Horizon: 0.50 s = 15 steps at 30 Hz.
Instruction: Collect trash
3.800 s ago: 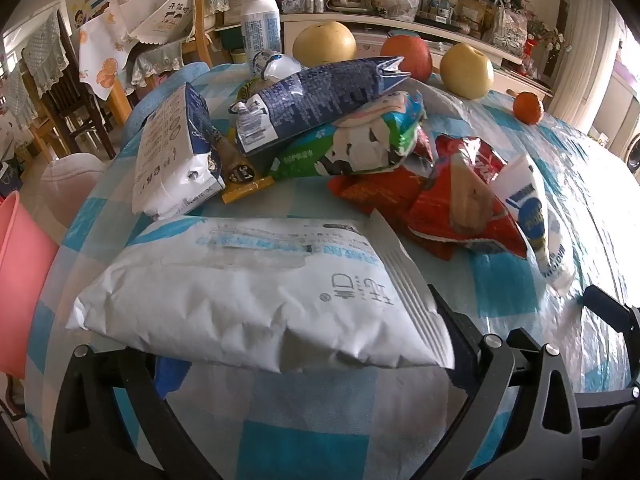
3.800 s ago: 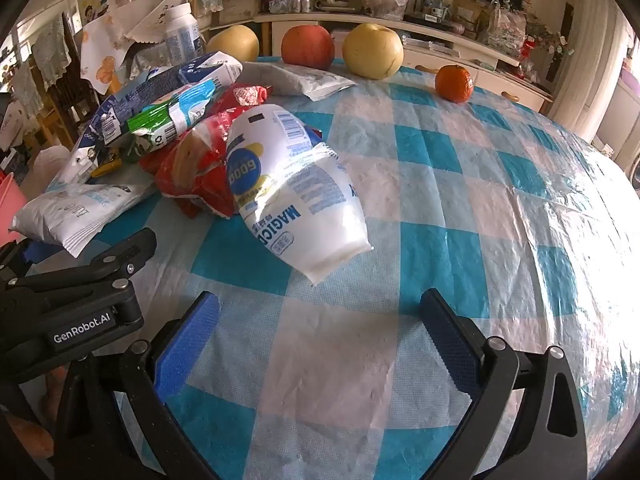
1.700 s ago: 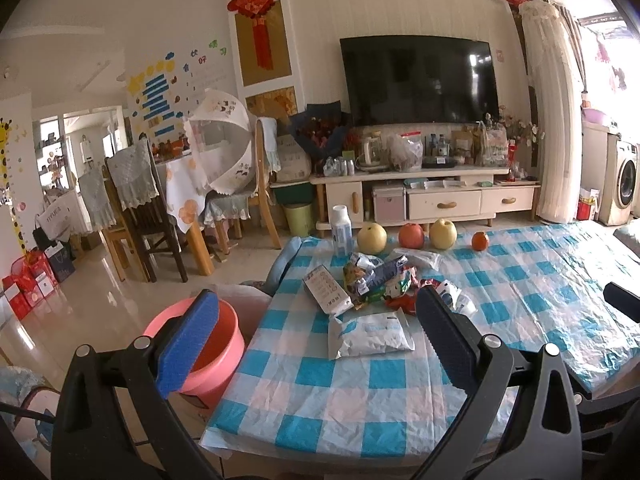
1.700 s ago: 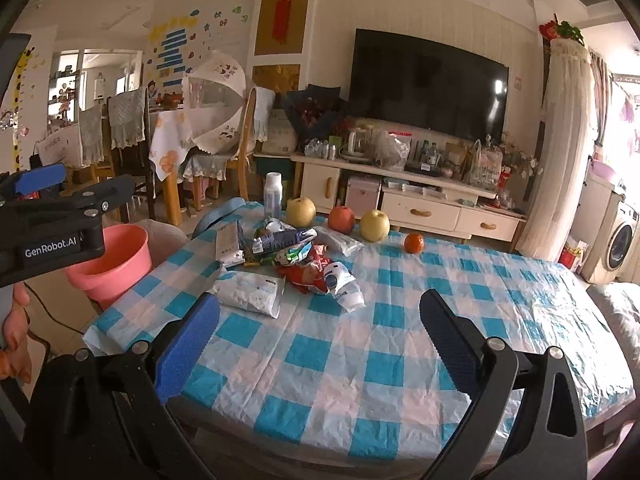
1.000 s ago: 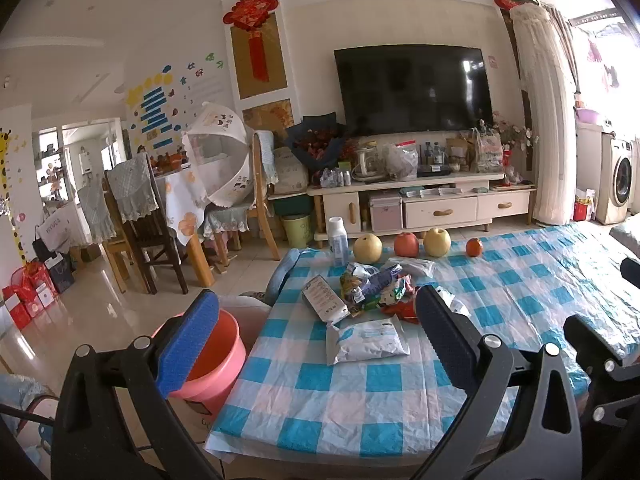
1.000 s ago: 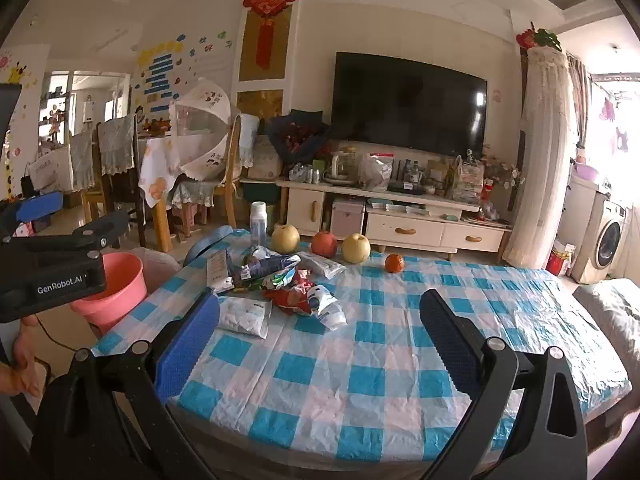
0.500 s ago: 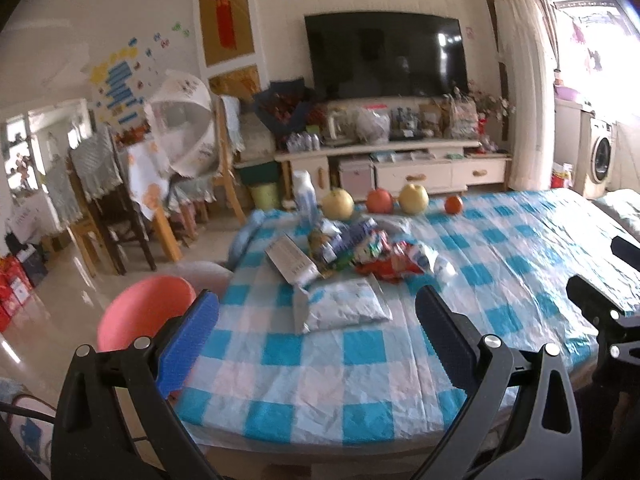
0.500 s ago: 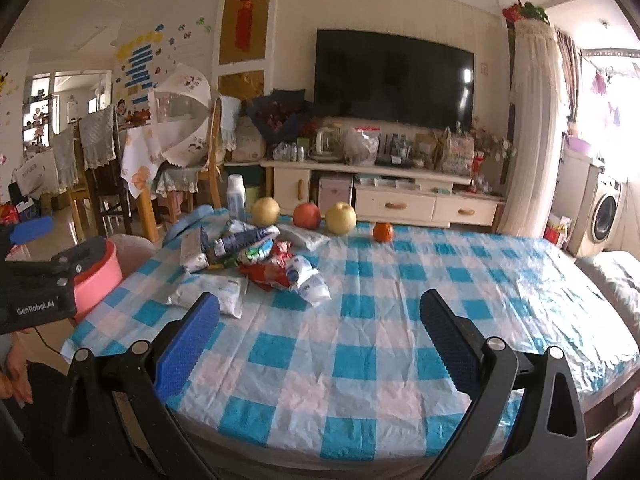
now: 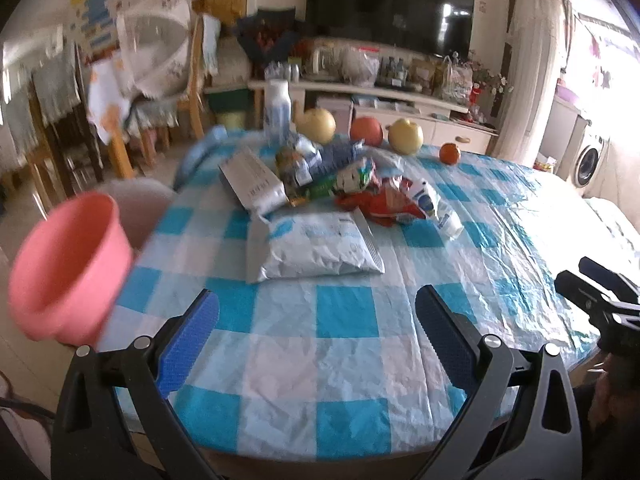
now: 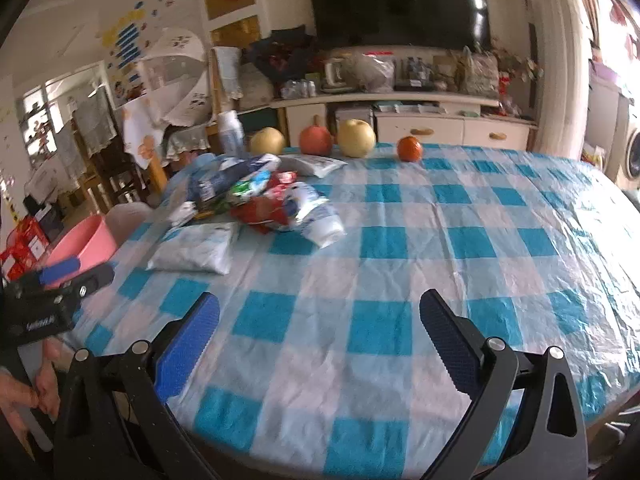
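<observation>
On the desk (image 9: 348, 320) with its blue-and-white checked cloth, a heap of crumpled wrappers (image 9: 352, 188) lies toward the far left. Nearest is a puffy white bag (image 9: 312, 246), flat, its long axis running left to right. The left gripper (image 9: 316, 320) and right gripper (image 10: 320, 320) hang wide and empty.

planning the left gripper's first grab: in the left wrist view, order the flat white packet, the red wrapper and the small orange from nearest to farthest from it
1. flat white packet: nearest, lying straight ahead of the open left gripper.
2. red wrapper: behind the packet, slightly right, in the pile.
3. small orange: farthest, at the far right end of the fruit row.
</observation>
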Available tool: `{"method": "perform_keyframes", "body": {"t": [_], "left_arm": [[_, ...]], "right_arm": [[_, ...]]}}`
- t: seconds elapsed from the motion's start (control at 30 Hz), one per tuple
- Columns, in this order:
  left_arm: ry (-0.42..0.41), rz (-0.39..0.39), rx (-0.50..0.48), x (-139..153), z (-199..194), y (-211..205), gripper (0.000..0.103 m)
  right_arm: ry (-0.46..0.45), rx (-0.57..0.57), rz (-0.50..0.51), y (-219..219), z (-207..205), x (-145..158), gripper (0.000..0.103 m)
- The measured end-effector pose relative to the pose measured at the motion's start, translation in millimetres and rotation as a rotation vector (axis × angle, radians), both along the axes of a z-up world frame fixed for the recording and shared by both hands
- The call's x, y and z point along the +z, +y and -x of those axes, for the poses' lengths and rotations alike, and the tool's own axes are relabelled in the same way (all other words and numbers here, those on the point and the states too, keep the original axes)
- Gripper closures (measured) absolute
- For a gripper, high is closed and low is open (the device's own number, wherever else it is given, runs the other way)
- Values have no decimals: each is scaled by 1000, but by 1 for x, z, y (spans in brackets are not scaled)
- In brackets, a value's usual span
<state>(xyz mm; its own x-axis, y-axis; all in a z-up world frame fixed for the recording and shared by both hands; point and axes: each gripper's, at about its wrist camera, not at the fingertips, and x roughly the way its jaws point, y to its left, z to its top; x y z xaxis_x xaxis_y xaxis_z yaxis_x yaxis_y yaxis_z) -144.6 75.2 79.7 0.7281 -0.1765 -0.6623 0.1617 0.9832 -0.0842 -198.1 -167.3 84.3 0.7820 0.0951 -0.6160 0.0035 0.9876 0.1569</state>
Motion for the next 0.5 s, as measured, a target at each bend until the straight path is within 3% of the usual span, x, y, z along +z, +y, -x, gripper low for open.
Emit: {"method": "perform_keyframes", "body": {"t": [0.2,0.5], "left_arm": [[99,122,5,-20,-28,9,4],[56,127,109,-10,-87,34,4]], "right_arm": [[40,22,-1,-5,-34,-15,4],[64,64,3,-3,-89,-26,4]]}}
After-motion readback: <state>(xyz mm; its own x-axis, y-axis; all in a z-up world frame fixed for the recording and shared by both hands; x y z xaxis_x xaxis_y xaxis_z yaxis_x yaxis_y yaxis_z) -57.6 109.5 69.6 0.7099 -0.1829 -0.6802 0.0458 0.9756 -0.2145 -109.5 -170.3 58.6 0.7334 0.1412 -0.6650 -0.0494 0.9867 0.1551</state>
